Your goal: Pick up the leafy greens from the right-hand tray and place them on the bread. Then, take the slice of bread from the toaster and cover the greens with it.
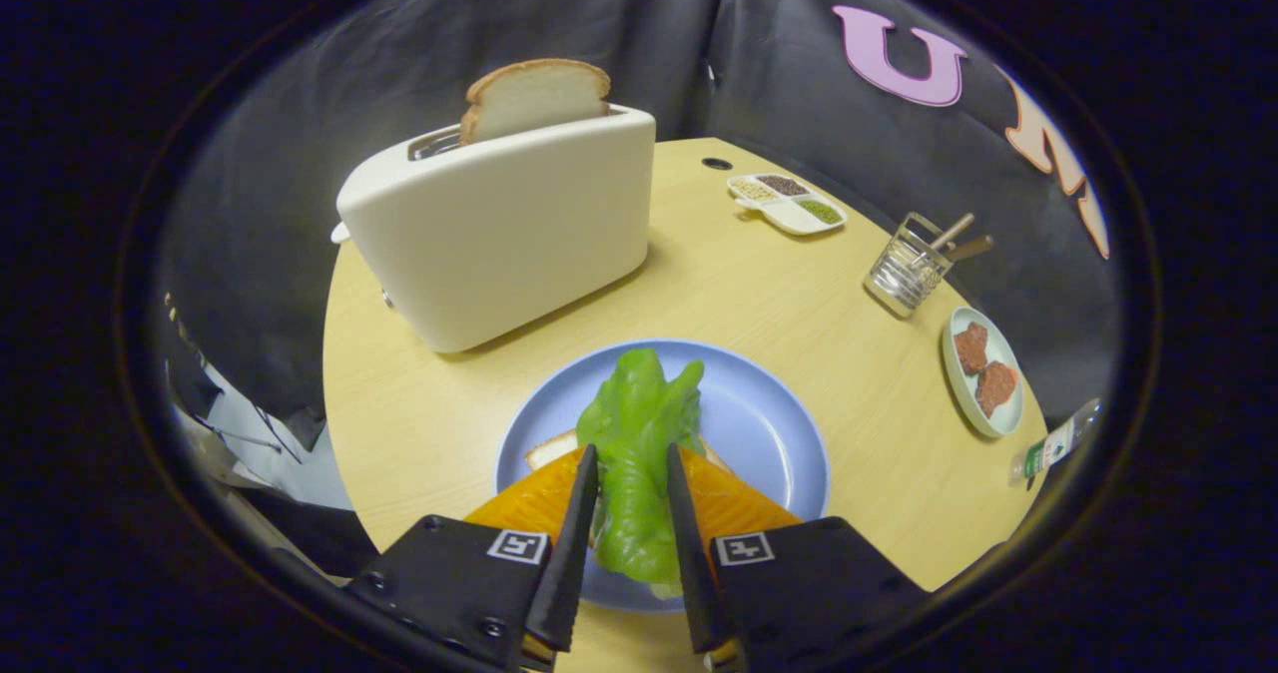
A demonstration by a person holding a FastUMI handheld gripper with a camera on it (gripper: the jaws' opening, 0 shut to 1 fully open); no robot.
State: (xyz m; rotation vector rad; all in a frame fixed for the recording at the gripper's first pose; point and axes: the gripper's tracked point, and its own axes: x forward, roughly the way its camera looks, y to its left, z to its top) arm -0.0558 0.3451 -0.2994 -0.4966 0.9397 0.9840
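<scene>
My gripper is shut on the leafy greens, a long bright green leaf pinched between both fingers. The leaf hangs over a blue plate, its far end reaching toward the plate's middle. On the plate, under the fingers, lies a slice of bread topped with an orange layer. The greens are directly over that layer; whether they touch it I cannot tell. Beyond the plate to the left stands a white toaster with a slice of bread sticking up from its slot.
The round wooden table carries a small white seasoning tray at the back. To the right are a wire holder with utensils, a pale plate with two brown pieces and a small bottle at the table's edge.
</scene>
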